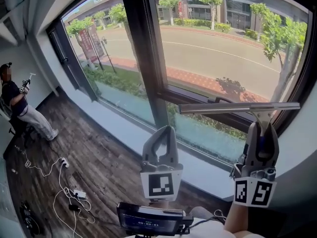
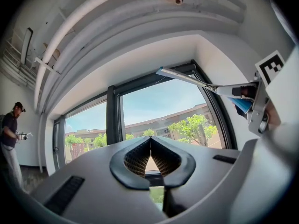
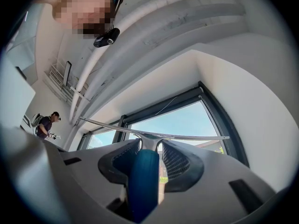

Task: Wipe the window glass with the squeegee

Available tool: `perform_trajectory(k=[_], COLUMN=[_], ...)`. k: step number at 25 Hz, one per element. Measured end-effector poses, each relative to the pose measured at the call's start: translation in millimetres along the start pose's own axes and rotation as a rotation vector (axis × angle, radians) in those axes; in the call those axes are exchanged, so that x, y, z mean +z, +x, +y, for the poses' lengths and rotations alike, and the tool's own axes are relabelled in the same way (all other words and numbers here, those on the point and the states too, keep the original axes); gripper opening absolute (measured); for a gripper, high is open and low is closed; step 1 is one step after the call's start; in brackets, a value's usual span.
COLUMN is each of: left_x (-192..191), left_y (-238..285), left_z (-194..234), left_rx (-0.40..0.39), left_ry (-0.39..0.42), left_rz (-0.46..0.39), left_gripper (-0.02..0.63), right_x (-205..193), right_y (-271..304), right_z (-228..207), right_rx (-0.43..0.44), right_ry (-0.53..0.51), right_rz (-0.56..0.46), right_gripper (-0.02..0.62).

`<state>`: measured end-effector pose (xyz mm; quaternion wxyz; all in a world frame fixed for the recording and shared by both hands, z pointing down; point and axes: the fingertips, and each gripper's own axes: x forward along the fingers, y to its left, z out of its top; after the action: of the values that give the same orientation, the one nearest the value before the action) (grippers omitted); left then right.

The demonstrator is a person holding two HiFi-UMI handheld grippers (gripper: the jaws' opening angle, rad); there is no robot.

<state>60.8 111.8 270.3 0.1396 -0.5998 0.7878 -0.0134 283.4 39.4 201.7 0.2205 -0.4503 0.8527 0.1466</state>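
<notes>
The right claw is clamped on the squeegee by its blue handle, with the blade level in front of the window glass, low on the pane. It looks light and stiff with a soft rubber edge, so the handle is the sensible hold. The left claw is closed on nothing.
</notes>
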Motion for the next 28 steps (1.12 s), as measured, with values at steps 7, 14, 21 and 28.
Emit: perform_trajectory(k=[7,14,21,28], left_x=[-13,-14,-26,-36], left_y=[12,45,64,75], left_z=[12,29,41,72], left_rx=[0.032,0.089,0.139,0.176], left_ry=[-0.007,0.025,0.044,0.037], left_rz=[0.023,0.013,0.033,0.04], left_gripper=[0.003,0.003,0.003,0.003], right_x=[-18,-41,-65,-79], right_y=[22,72,106,131], right_z=[4,7,12,33], right_rx=[0.016,0.069,0.121,0.14], right_ry=[0.017,0.063,0.078,0.087], right_rz=[0.01,-0.014,-0.019,-0.024], right_gripper=[0.15,0.15,0.15,0.15])
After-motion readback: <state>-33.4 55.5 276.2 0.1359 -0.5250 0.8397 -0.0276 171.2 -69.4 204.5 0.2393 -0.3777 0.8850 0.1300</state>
